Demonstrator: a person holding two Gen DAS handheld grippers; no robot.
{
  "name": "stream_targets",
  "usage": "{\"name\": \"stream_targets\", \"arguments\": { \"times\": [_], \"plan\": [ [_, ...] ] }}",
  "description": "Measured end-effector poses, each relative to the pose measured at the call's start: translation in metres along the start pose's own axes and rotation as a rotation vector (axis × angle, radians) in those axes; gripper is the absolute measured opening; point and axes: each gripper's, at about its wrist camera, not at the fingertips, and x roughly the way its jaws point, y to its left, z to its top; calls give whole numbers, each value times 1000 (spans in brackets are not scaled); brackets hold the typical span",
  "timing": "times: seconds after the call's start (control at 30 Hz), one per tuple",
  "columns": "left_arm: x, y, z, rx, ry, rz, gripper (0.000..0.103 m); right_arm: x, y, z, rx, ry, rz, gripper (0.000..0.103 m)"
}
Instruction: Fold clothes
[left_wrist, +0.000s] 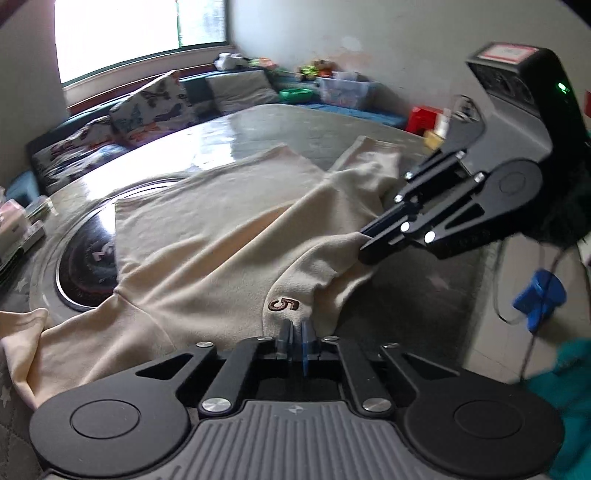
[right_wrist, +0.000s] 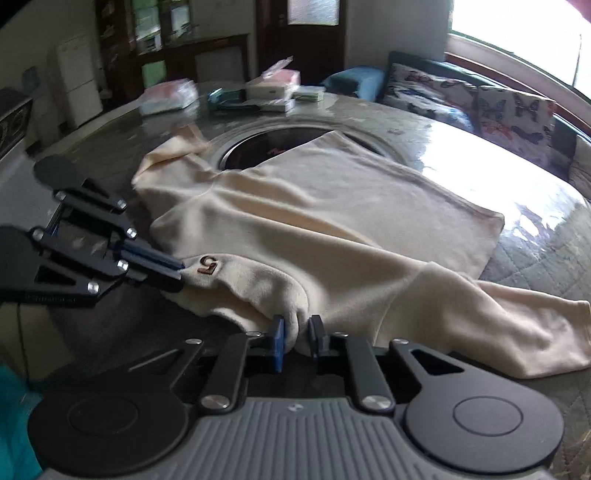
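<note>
Lying spread across the glossy round tabletop (left_wrist: 236, 125), the cream fleece sweatshirt (left_wrist: 207, 236) partly covers the dark circular inset (right_wrist: 266, 144) at the centre. The left gripper (left_wrist: 295, 332) has its jaws closed on a fold of the near edge, just beside the embroidered brown numeral "5" (left_wrist: 283, 305). The right gripper (right_wrist: 297, 330) has its jaws pinched on a bunched fold of the same edge, fabric bulging between them. One sleeve (right_wrist: 524, 325) trails to the side.
</note>
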Motion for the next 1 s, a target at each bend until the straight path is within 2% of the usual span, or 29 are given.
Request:
{"name": "stream_targets", "arguments": {
  "times": [0.2,0.27,0.37,0.47,0.57,0.7,0.87,1.0],
  "plan": [
    [-5,-9,-11,63,51,-59,5,-9,19,-15,-87,93,79,12],
    [-4,-9,-13,75,61,-66,5,-11,21,-16,-105,106,96,16],
    [-7,1,-6,49,56,-75,9,-18,15,-10,-87,92,109,22],
    [-13,13,5,22,26,-64,10,-30,-1,4,-38,48,117,23],
    [-16,28,18,-10,-8,2,28,-36,-24,20,4,-9,34,23],
    [-1,59,40,-97,-22,152,40,-27,-65,38,119,-59,-88,23],
    [28,109,58,-250,-12,315,43,1,-117,54,260,-81,-186,24],
    [49,137,70,-325,-4,368,43,25,-147,60,308,-80,-236,30]
  ]
}}
